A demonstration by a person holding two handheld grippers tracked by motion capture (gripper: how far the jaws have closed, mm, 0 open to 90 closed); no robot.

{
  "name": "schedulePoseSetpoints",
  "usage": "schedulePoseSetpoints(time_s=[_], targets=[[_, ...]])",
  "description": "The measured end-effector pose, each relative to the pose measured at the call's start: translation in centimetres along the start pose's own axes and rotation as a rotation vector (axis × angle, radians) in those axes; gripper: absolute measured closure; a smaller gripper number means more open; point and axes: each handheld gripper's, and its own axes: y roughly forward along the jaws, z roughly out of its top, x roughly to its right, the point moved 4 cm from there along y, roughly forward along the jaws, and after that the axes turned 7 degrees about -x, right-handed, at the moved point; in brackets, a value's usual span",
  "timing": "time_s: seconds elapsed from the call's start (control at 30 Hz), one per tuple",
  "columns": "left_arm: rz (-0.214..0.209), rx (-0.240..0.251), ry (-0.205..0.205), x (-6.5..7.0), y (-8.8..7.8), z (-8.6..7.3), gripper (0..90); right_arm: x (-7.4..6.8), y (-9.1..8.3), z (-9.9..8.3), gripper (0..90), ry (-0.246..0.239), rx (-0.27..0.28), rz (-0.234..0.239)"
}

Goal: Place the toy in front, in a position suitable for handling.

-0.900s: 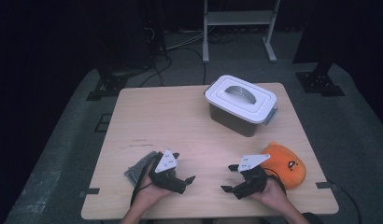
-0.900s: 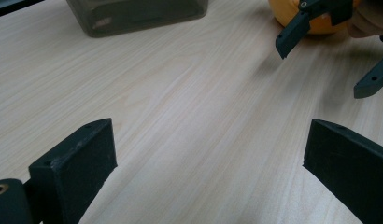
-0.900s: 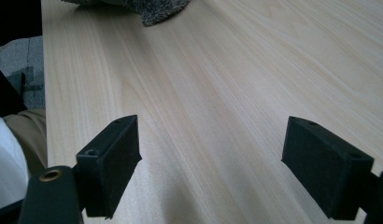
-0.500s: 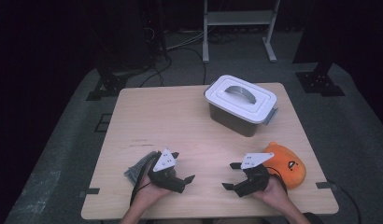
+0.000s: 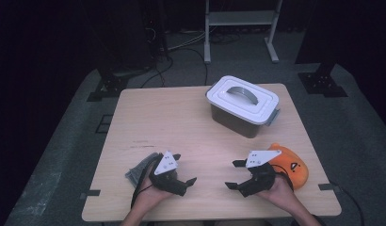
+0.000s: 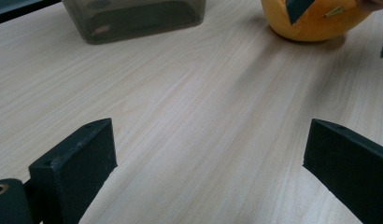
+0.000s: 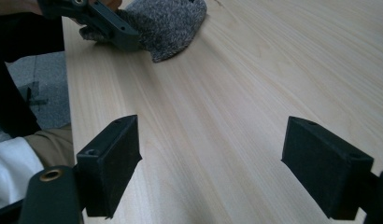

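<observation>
Behind the right gripper (image 5: pixel 238 175), the orange toy (image 5: pixel 291 165) is half hidden.

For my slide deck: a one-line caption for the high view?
Two open grippers rest on a table between grey cloth, orange toy and lidded box.

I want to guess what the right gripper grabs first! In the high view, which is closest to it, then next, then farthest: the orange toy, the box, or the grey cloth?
From the right gripper:
1. Orange toy, right beside it, at the table's right edge.
2. Grey cloth, across by the left gripper.
3. Box, at the far side, lid on.
</observation>
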Motion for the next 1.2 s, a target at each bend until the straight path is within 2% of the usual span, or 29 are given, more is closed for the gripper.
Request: schedulePoseSetpoints(time_s=[0.23,0.47,0.67,0.87,1.07,1.13,1.2], targets=[[0.004,0.007,0.006,0.1,-0.2,0.1,1.6,0.2,-1.6,0.7,18.0,-0.013,-0.006,-0.004],[0.001,0.009,0.008,0.2,-0.1,0.1,1.6,0.6,-4.1,1.3,18.0,-0.037,-0.007,-0.039],[0.004,0.012,0.004,0.1,-0.3,0.1,1.6,1.4,-5.6,1.1,17.5,-0.031,-0.009,-0.058],[0.004,0.021,-0.003,0.1,-0.3,0.2,1.5,2.6,-7.5,0.1,17.0,-0.015,-0.014,-0.101],[0.002,0.018,0.002,0.1,-0.3,0.2,1.6,3.5,-8.8,-1.0,17.0,-0.004,-0.021,-0.142],[0.001,0.018,0.002,0.1,-0.2,0.2,1.5,4.3,-9.7,-1.8,17.0,0.021,-0.015,-0.166],[-0.001,0.018,0.002,0.2,-0.2,0.2,1.5,4.5,-10.0,-2.0,17.1,0.027,-0.013,-0.174]])
